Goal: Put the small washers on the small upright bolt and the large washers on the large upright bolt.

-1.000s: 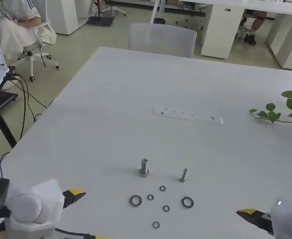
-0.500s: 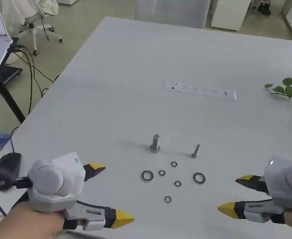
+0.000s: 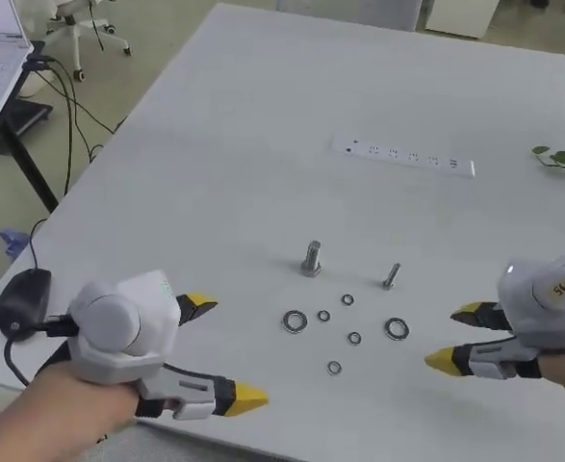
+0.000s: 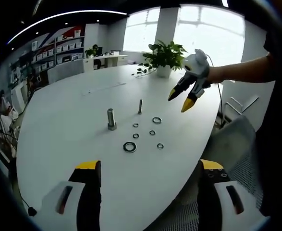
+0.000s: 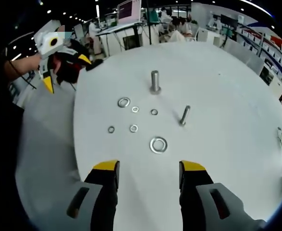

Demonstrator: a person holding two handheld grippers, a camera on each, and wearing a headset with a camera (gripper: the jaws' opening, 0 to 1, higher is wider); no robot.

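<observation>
White bench point(image 3: 215, 144) in an open office. Left gripper point(image 3: 224, 351) near the front edge, jaws wide apart, nothing held. Right of it, the left large washer point(image 3: 295, 320) flat on the bench, just in front of the large bolt point(image 3: 311, 260), which stands upright. Four small washers point(image 3: 354, 338) scattered loose between. Small bolt point(image 3: 392, 276) further right, with the right large washer point(image 3: 397, 329) just in front of it. Right gripper point(image 3: 452, 335) near that washer, jaws open, empty. Likely each gripper takes its nearer large washer; both lie flat, hole upward, none on a bolt yet.
</observation>
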